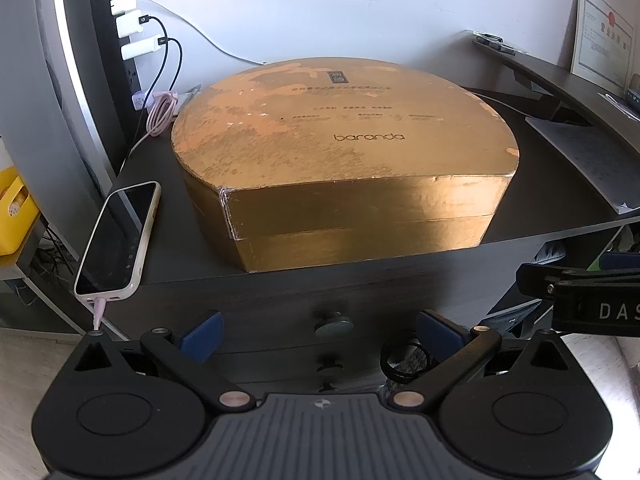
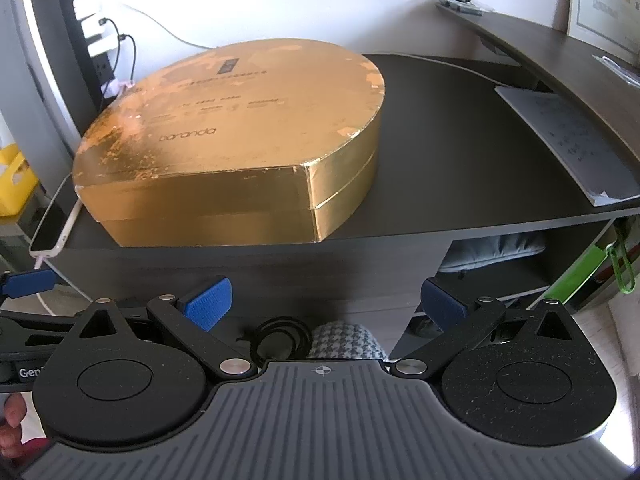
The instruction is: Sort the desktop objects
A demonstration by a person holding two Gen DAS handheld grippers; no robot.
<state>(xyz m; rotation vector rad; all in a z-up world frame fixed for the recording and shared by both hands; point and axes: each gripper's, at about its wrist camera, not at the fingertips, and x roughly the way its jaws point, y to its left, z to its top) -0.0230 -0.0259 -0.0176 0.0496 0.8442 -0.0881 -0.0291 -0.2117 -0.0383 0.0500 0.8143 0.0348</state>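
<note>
A large worn gold box (image 1: pixel 340 160) marked "baranda" lies closed on the dark desk (image 1: pixel 540 184), its flat side toward me. A phone in a pale case (image 1: pixel 118 238) rests at the desk's left front corner, plugged into a pink cable. My left gripper (image 1: pixel 320 338) hovers in front of the desk's front edge, below the box, open with nothing between its blue pads. From the right wrist view the gold box (image 2: pixel 232 140) sits left of centre on the desk (image 2: pixel 460 152). My right gripper (image 2: pixel 326 306) also hangs open and empty before the desk front.
A paper notebook (image 2: pixel 568 140) lies at the desk's right side under a raised shelf (image 2: pixel 540 36). A power strip with chargers (image 1: pixel 128 24) stands at the back left, beside a coiled pink cable (image 1: pixel 162 110). A drawer knob (image 1: pixel 334 326) faces me. A yellow bin (image 1: pixel 12 216) sits far left.
</note>
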